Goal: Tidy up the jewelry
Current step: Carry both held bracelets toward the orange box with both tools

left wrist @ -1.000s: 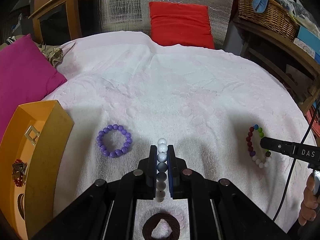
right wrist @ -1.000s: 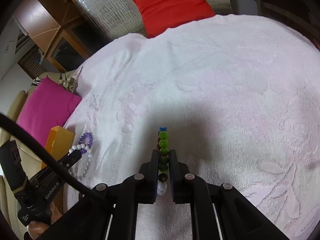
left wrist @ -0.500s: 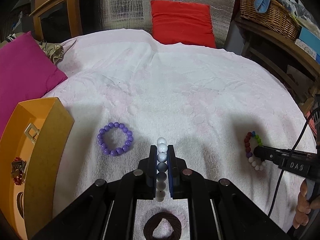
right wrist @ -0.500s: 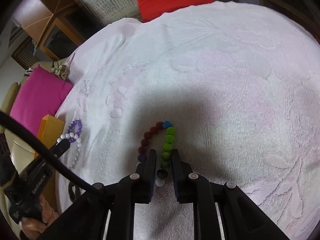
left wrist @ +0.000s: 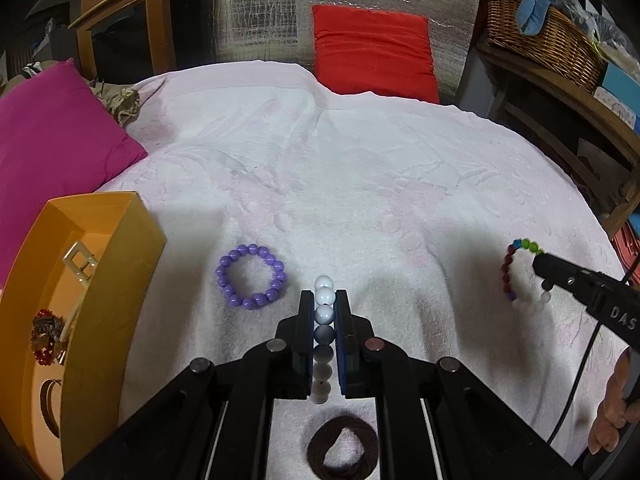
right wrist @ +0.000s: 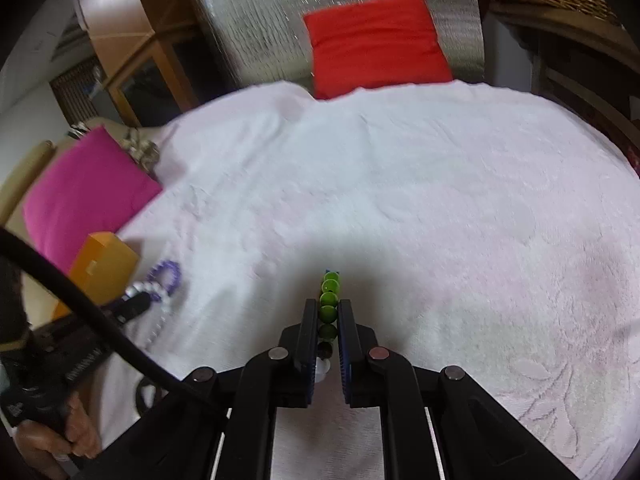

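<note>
My left gripper [left wrist: 324, 298] is shut on a white-and-grey bead bracelet [left wrist: 323, 307], held edge-on above the white towel. A purple bead bracelet [left wrist: 251, 277] lies on the towel just left of it. My right gripper [right wrist: 329, 307] is shut on a multicoloured bead bracelet [right wrist: 329, 296], its green beads between the fingers; it also shows in the left wrist view [left wrist: 520, 272] lifted off the towel at the right. An orange box [left wrist: 86, 300] at the left holds jewelry.
A dark hair tie [left wrist: 343, 446] lies on the towel under my left gripper. A magenta pillow [left wrist: 48, 136] sits at the far left, a red cushion [left wrist: 374, 50] at the back. A wicker basket [left wrist: 544, 20] stands on a shelf at the right.
My right gripper dipped to the towel with the multicoloured bracelet half a second ago and has lifted it again, swinging level. My left gripper has kept still with its bracelet.
</note>
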Demonstrator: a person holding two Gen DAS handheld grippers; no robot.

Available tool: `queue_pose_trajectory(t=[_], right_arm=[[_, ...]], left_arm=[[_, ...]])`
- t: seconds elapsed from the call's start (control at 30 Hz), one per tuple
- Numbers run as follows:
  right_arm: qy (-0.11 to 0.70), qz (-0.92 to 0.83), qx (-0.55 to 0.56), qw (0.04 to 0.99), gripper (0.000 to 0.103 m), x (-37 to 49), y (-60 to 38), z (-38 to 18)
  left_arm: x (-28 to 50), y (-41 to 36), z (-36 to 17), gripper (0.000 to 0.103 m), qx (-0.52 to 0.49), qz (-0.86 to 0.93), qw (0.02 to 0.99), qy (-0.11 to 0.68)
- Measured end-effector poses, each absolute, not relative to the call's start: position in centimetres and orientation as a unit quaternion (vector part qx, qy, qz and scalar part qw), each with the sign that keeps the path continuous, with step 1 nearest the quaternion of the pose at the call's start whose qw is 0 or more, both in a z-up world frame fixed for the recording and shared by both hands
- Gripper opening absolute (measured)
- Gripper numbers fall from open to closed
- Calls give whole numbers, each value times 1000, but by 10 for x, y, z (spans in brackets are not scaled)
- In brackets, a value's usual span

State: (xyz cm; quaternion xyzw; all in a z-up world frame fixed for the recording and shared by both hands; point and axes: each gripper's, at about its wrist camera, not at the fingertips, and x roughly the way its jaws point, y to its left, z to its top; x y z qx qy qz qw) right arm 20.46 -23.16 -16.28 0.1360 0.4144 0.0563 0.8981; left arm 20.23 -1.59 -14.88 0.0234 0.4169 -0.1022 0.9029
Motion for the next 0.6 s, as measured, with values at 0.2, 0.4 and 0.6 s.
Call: queue_pose_trajectory(t=[0.2,0.4,0.6], right_arm=[[395,64,143,905,10,202,-222,-153],[385,71,141,909,10,193,-212,-151],[367,78,140,916,10,182,-200,-147]], left_arm=[[192,-5,-140,9,20,-86,910,406],[177,4,-129,9,24,-70,920,386],[163,17,-124,9,26,-54,925,374]])
